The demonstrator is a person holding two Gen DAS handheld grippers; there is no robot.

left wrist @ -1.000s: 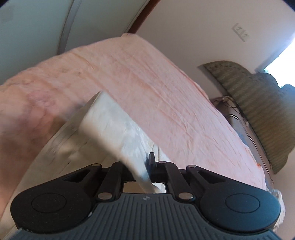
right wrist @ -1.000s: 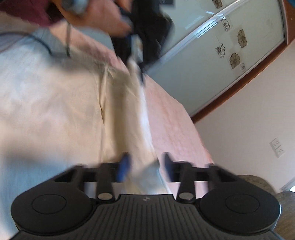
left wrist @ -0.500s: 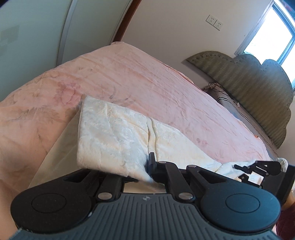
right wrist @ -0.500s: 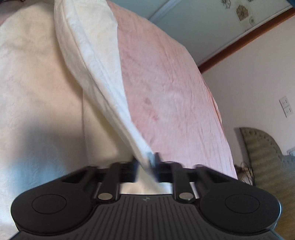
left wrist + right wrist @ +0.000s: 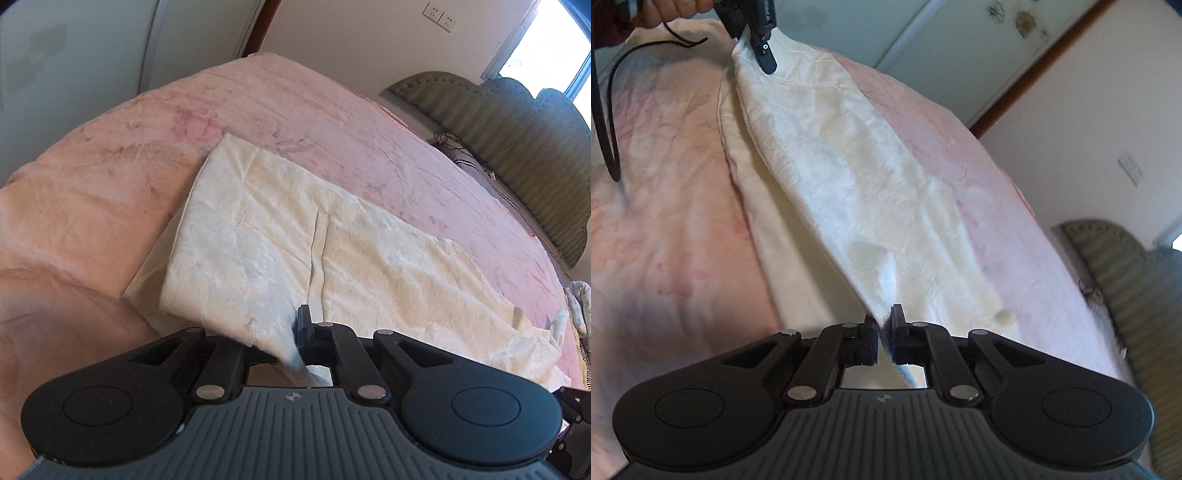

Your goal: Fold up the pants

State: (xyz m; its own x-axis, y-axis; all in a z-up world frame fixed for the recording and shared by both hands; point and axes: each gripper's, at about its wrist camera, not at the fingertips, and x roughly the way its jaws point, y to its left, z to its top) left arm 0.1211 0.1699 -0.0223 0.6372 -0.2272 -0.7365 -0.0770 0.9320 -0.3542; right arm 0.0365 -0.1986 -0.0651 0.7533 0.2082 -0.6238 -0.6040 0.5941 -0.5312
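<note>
Pink bedspread (image 5: 129,155) covers the bed, headboard (image 5: 517,140) at its far end. On it lie the cream pants (image 5: 295,240), long axis running toward the headboard, one layer already doubled over. Left gripper (image 5: 295,332) has its fingers clamped on the near corner — right gripper (image 5: 884,325) pinches the opposite end, cloth stretched between them, so both hold one long edge, likely to carry across.

Cream pants (image 5: 280,236) lie folded on the pink-covered bed (image 5: 110,155).
</note>
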